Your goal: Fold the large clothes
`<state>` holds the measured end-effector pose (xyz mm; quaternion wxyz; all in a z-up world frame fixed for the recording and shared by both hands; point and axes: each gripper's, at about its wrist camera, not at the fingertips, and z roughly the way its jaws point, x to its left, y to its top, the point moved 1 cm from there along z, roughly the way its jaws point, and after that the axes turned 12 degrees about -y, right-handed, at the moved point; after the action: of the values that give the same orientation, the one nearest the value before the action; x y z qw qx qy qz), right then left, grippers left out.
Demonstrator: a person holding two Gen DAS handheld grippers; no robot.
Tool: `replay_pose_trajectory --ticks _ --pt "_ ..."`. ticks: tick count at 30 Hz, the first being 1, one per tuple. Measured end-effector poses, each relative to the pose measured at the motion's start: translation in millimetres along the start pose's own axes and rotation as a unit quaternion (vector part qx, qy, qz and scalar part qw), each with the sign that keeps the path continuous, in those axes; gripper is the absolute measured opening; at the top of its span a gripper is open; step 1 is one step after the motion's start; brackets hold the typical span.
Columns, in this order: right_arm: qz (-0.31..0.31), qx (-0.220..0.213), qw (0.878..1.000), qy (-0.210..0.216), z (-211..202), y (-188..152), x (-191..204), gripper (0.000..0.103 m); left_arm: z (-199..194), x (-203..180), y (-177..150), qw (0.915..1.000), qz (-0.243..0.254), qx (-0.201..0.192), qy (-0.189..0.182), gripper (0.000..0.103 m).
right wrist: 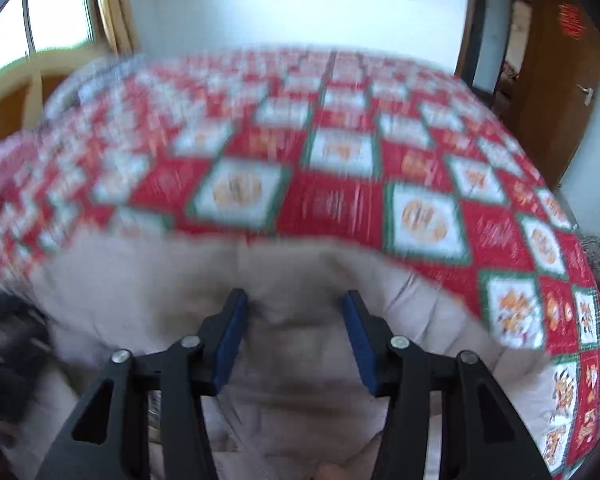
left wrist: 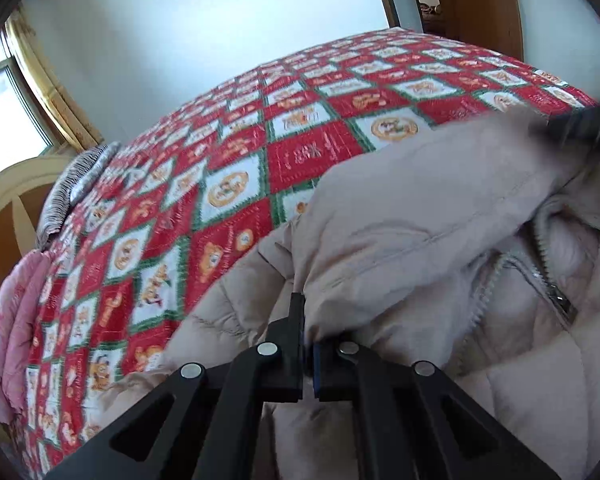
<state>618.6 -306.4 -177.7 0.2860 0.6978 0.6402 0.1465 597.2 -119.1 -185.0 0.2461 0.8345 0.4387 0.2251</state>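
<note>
On top of the big bed with the red, white and green checked quilt (left wrist: 228, 168), near the front edge: a puffy beige padded coat (left wrist: 400, 216), bunched up, with its silver zipper (left wrist: 548, 280) lying open on the right. Left gripper (left wrist: 306, 344) pinched tight on a fold of that coat, jaws almost touching. Far left: a pink folded blanket (left wrist: 16, 320) and a grey striped pillow (left wrist: 72, 192) by the yellow wooden headboard (left wrist: 16, 204). Dark blurry shape at the far right, maybe the other tool, hard to tell.

Next, from the right wrist, all very blurry. Right gripper (right wrist: 296, 320) spread wide with blue pads (right wrist: 232, 332), hanging just over the coat, holding nothing. Dark fuzzy trim (right wrist: 8, 344) at the left edge.

Looks like early going: coat not flat, zipper undone, no neat fold yet. Smoothing and most folding probably left to do.
</note>
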Motion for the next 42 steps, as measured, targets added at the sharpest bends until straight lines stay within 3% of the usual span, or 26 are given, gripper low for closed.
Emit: replay_pose_trajectory --ticks 2,3,5,6,7,9,13,18,22,25,30,32,35,42 --pt "-0.009 0.0 1.0 -0.002 6.9 -11.6 1.6 0.05 -13.4 0.7 0.2 1.0 -0.004 -0.004 -0.008 0.004" --pt "-0.013 -0.004 1.0 -0.007 6.1 -16.2 1.4 0.048 -25.3 2.1 0.4 0.9998 -0.007 -0.014 -0.014 0.011" --pt "-0.014 -0.008 1.0 -0.009 5.1 -19.9 -0.3 0.048 -40.4 5.4 2.2 0.9994 -0.016 -0.031 0.001 0.042" --pt "-0.015 -0.008 1.0 -0.008 5.4 -20.7 -0.9 0.048 -53.1 11.2 5.1 0.9981 -0.032 -0.053 0.011 0.074" --pt "-0.015 -0.008 1.0 -0.008 5.4 -21.1 -1.3 0.048 -62.8 15.7 7.8 0.9959 -0.045 -0.076 0.018 0.093" --pt "-0.017 -0.008 1.0 -0.008 6.0 -21.7 -1.9 0.048 -77.3 20.4 16.1 0.9906 -0.064 -0.118 0.028 0.094" --pt "-0.017 -0.011 1.0 -0.011 5.7 -24.9 -0.1 0.048 -72.8 18.0 48.7 0.9878 -0.093 -0.123 0.019 0.094" --pt "-0.025 -0.009 1.0 -0.009 3.9 -28.3 -0.3 0.048 -20.4 -6.7 77.8 0.9913 -0.093 -0.088 0.029 0.094" --pt "-0.035 -0.007 0.999 -0.006 0.0 -29.5 -2.8 0.048 31.5 -18.1 61.8 0.9948 -0.088 -0.014 0.05 0.094" --pt "-0.023 -0.015 1.0 -0.006 -15.8 -26.3 -9.9 0.048 42.1 -13.9 51.6 0.9941 -0.099 -0.005 0.043 0.094" --pt "0.025 -0.087 0.996 0.005 -41.0 -10.8 -15.4 0.053 49.0 -13.0 48.7 0.994 -0.103 -0.003 0.038 0.094" --pt "0.014 -0.079 0.997 0.002 -27.8 -7.9 -8.2 0.055 50.7 -15.4 46.7 0.994 -0.1 -0.004 0.045 0.094" --pt "0.003 -0.033 0.999 0.001 8.9 -16.7 -2.1 0.055 53.0 -14.7 44.8 0.9937 -0.101 -0.007 0.048 0.094" --pt "-0.012 -0.021 1.0 -0.008 22.2 -23.9 3.1 0.055 62.5 -20.9 44.9 0.9946 -0.088 0.001 0.054 0.096"
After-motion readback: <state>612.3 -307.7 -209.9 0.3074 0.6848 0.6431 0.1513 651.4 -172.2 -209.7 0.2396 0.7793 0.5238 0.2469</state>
